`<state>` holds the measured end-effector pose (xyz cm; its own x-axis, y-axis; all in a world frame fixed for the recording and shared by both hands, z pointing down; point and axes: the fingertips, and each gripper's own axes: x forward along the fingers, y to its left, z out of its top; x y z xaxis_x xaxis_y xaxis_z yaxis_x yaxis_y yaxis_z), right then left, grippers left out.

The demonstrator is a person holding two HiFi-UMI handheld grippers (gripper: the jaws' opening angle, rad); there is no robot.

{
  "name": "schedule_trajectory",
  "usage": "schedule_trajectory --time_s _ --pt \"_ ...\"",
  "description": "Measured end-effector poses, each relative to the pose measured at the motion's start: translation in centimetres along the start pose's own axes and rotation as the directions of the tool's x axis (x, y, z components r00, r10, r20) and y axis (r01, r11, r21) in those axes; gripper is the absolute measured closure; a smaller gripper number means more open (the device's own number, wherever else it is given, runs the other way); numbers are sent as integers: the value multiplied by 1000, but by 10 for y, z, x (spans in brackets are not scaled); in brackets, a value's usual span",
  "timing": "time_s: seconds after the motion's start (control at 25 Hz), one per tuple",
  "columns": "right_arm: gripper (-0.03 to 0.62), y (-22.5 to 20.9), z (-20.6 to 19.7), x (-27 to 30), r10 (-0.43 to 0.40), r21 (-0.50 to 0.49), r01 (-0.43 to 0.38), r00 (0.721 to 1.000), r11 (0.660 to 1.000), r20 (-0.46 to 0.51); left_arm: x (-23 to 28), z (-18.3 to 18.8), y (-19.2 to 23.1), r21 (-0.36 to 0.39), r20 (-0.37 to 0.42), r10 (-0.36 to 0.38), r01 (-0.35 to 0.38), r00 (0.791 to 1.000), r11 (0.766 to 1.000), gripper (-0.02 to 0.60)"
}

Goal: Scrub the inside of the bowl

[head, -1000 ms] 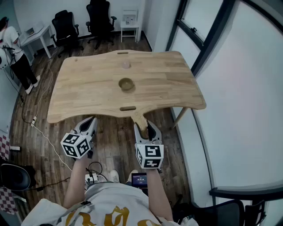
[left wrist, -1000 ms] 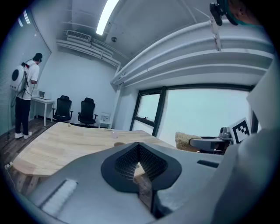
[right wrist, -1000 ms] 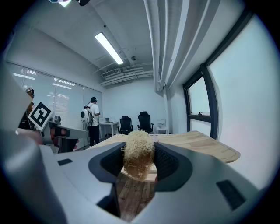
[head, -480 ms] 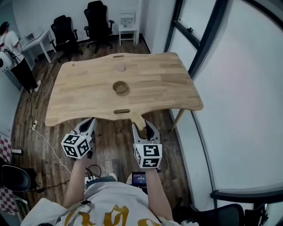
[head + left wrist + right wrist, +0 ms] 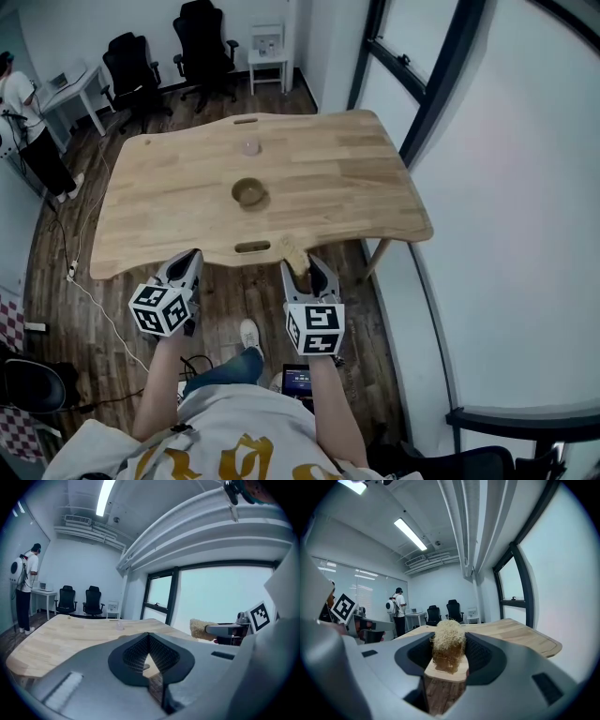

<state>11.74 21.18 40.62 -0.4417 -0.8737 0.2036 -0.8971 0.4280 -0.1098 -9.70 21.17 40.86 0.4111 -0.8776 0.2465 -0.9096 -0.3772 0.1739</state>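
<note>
The bowl (image 5: 248,192) was brown, the table (image 5: 347,187) pale wood grain. The scrubber (image 5: 448,645) was straw-yellow, the plank floor (image 5: 244,291) dark brown.

Cool, even light from ceiling strips (image 5: 411,534) and a pale window (image 5: 525,187); shadows are soft. Both gripper views bulge fisheye, corners black

open tabletop (image 5: 169,216) lies between its near edge and the bowl (image 5: 248,192); small cup (image 5: 249,147) stands beyond it
</note>
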Motion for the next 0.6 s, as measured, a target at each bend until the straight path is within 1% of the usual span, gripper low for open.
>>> schedule_trajectory --time_s 0.24,0.36,0.6 --pt "411 -25 -4 65 -9 -6 9 999 1000 -30 63 8 34 9 -2 -4 4 1000 1000 580" --pt "410 -37 0 109 -17 -12 17 998 1000 -52 102 15 60 3 -12 -12 12 1000 1000 581" --pt "410 -58 11 200 -48 11 49 995 999 -86 181 28 119 -28 -50 -39 38 998 999 581"
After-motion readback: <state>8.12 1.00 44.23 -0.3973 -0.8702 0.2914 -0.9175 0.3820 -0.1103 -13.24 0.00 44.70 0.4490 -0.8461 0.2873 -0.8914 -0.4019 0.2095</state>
